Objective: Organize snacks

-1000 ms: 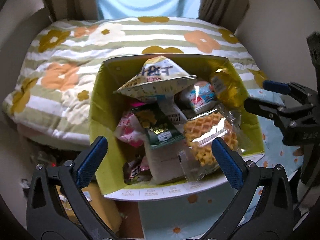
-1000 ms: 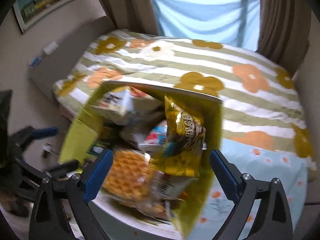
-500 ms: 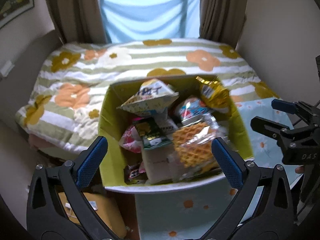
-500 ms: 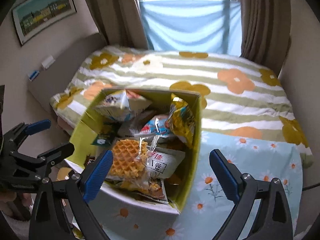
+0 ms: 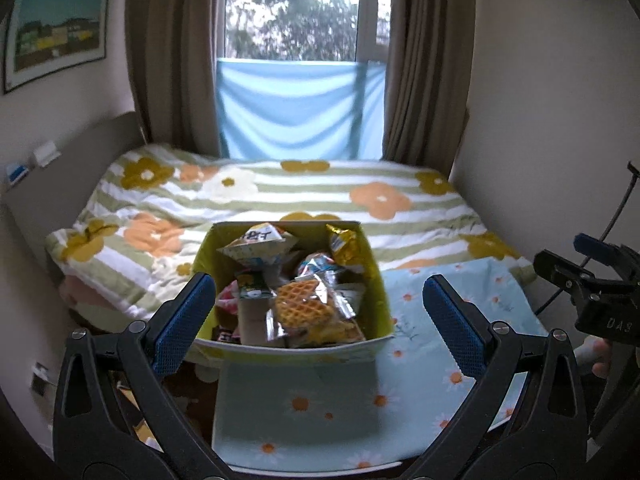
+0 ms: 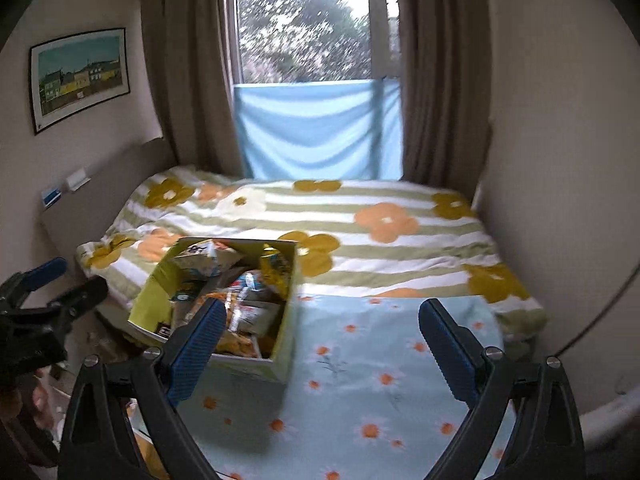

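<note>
Closest to me, my left gripper (image 5: 316, 308) is spread wide with nothing between its blue pads, and my right gripper (image 6: 320, 336) is just as wide and just as bare. Both hang back from the work, above the near edge of the daisy-print cloth (image 6: 360, 380) that covers the table.

Just beyond the left pads sits the yellow-green box (image 5: 372, 280), on the left part of that cloth. It is heaped with snacks: a waffle in clear wrap (image 5: 304, 308) on top at the front, a green packet (image 5: 252, 284) to its left, a gold foil bag (image 5: 344, 244) standing at the back right corner, and a pale triangular pouch (image 5: 258, 242) leaning at the back. So the snacks all lie inside the box, loosely piled rather than sorted in rows. That would fit a pile waiting to be tidied, or one just gathered in, and I can't tell which.

If I go in again, I'd approach from straight above, take one wrapper by its crimped edge, and keep my pads off the waffle's face, which I judge would crush easily.

Beyond the table lie the flowered bed (image 5: 280, 196), then the curtains (image 6: 192, 80) and window (image 5: 296, 12).
</note>
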{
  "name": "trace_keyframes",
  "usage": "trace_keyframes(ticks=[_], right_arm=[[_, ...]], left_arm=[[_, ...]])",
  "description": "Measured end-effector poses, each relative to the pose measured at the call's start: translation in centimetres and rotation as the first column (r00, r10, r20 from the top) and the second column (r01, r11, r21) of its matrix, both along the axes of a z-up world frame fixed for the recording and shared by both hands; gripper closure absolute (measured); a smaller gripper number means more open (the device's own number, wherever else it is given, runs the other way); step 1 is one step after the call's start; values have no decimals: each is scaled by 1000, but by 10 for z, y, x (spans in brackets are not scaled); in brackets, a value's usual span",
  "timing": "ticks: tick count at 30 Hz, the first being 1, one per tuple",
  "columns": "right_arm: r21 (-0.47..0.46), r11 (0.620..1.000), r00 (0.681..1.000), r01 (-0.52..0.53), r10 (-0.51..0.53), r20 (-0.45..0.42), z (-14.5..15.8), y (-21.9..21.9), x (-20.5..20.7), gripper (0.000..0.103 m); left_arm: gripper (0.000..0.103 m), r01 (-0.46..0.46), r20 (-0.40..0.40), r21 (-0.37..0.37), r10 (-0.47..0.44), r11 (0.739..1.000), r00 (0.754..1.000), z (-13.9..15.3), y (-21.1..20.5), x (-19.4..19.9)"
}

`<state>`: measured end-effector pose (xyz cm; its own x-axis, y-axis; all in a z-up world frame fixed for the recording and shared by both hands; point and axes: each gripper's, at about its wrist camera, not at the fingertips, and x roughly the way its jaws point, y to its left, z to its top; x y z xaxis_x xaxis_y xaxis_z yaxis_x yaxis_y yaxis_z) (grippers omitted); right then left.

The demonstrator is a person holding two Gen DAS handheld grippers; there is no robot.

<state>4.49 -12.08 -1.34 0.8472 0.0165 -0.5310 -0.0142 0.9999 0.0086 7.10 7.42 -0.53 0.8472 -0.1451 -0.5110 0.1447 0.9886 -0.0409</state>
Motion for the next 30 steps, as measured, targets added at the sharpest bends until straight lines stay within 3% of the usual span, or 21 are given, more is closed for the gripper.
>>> trace_keyframes(ticks=[6, 12, 30], right_arm=[[-14, 999, 998, 52, -52, 47, -1, -15, -45, 7], [-3, 998, 996, 65, -65, 67, -1, -23, -65, 7], [17, 998, 994, 64, -65, 87, 1, -25, -74, 7]], left_arm=[[0, 3, 32, -5, -3, 1000, 999, 0, -15, -42], [0, 2, 54, -2, -2, 1000, 999, 1, -20, -60], [0, 8, 85, 13, -9, 1000, 996, 6, -30, -73]])
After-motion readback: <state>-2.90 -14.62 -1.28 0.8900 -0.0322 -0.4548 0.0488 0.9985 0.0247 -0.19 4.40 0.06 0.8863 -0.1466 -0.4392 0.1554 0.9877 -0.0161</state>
